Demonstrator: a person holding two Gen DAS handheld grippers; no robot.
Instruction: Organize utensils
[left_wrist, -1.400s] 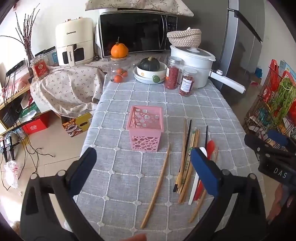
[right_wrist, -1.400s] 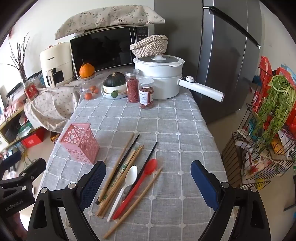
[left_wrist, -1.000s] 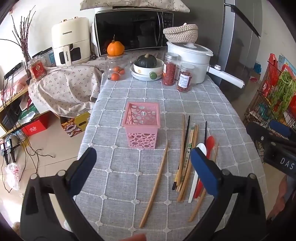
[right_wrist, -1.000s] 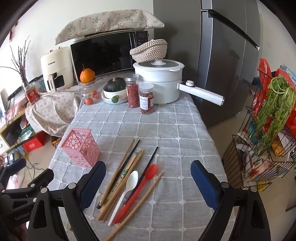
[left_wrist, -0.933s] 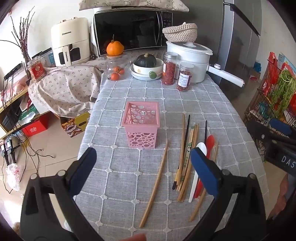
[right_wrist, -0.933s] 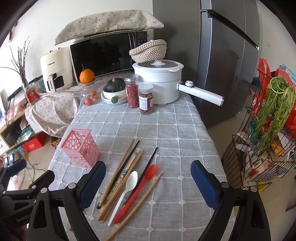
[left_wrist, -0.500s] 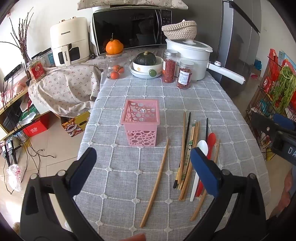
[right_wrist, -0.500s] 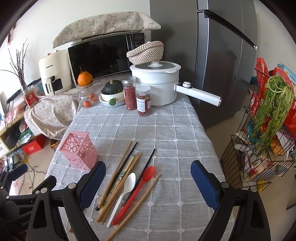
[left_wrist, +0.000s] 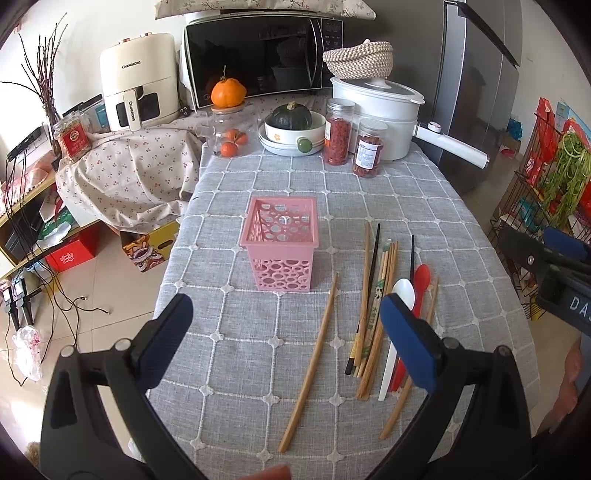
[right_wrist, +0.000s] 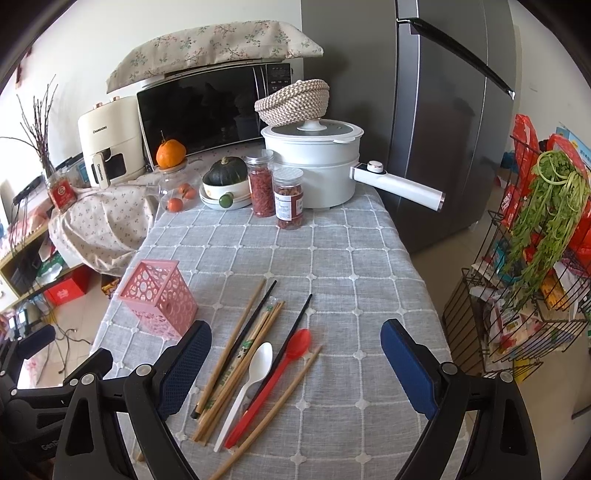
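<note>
Left claw (left_wrist: 286, 345) spread wide at lower centre of the left wrist view, gripping nothing, above the grey checked table (left_wrist: 436, 206). Right claw (right_wrist: 295, 360) likewise wide and unloaded at the bottom of the right wrist view. Pink perforated basket (left_wrist: 282, 243) upright at mid-frame, well apart from both. Right of it, flat on the cloth: lone wooden chopstick (left_wrist: 310, 365), then a bundle of chopsticks (left_wrist: 373, 306), white spoon (right_wrist: 247, 387) and red spoon (right_wrist: 271, 384) side by side. Far end, upper frame: white pot (right_wrist: 314, 162), two jars (right_wrist: 275, 194), squash bowl (left_wrist: 293, 127).
</note>
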